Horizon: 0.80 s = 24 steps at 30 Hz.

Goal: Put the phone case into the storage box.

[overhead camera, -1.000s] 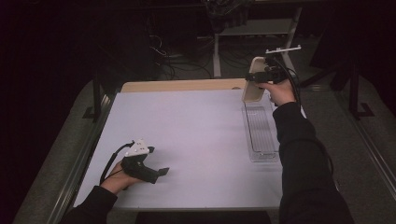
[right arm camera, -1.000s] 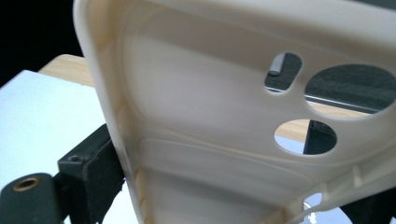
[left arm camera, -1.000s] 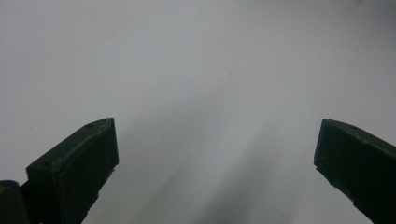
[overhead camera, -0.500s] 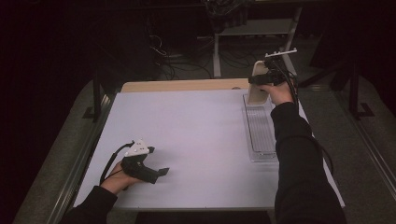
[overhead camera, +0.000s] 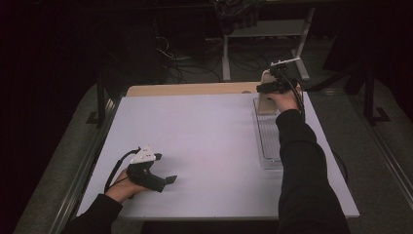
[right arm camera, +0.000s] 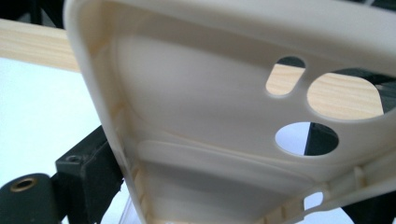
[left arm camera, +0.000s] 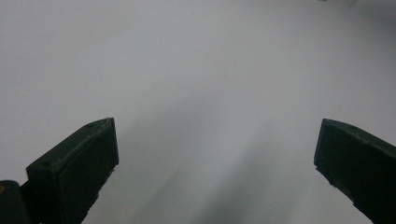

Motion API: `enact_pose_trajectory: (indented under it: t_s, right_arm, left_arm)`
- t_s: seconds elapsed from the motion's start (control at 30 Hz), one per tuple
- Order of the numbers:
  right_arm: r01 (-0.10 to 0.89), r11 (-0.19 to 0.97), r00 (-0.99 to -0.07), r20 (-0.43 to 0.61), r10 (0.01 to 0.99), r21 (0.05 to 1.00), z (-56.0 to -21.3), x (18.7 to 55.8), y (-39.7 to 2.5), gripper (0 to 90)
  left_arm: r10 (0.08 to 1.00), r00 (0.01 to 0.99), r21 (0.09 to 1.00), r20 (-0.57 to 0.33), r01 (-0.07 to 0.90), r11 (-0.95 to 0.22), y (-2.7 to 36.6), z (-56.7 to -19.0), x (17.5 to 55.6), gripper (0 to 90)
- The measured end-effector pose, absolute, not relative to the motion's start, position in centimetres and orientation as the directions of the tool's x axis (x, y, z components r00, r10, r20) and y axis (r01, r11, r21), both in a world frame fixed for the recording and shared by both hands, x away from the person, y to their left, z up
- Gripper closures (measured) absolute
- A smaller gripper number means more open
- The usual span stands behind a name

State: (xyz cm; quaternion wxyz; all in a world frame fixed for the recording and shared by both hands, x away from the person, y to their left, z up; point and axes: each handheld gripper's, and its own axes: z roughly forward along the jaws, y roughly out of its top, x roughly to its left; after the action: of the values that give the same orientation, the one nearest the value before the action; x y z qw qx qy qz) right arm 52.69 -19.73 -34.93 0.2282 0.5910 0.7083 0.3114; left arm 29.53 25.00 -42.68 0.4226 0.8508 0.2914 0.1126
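My right hand-held gripper (overhead camera: 267,87) is at the far right of the counter (overhead camera: 209,141), clamped on a cream phone case (overhead camera: 266,97). In the right gripper view the phone case (right arm camera: 224,121) is pinched by its edge, with one black jaw pressed against its left rim, and its hollow inner side faces the camera. Through the round and oblong camera cut-outs I can see the pale wooden strip (right arm camera: 32,44) that runs along the far edge of the counter. In the high view the case stands upright, over the far end of a clear plastic tray (overhead camera: 269,146) that lies lengthwise along the right side of the counter. I cannot tell whether the case touches the tray.

My left hand-held gripper (overhead camera: 168,181) rests at the near left of the counter, well apart from the case and the tray, its jaws pointing right. In the left gripper view the left hand-held gripper (left arm camera: 217,163) has its two black jaws spread wide over bare white surface, with nothing between them. Its cable (overhead camera: 114,170) loops beside my left hand (overhead camera: 124,187).
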Motion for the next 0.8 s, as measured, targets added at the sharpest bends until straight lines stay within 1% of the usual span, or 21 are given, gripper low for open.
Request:
enact_pose_trajectory:
  t_s: [0.33,0.8]
  right_arm:
    - [0.721,0.096,-0.167,0.037,0.985,0.686,-36.8,52.9,-19.7,6.8]
    - [0.709,0.102,-0.159,0.017,0.987,0.698,-37.4,53.5,-19.0,5.7]
  left_arm:
    - [0.583,0.81,0.788,-0.057,0.395,-0.472,24.9,-42.7,29.5,0.0]
    - [0.586,0.808,0.786,-0.062,0.401,-0.47,24.8,-42.8,29.5,0.0]
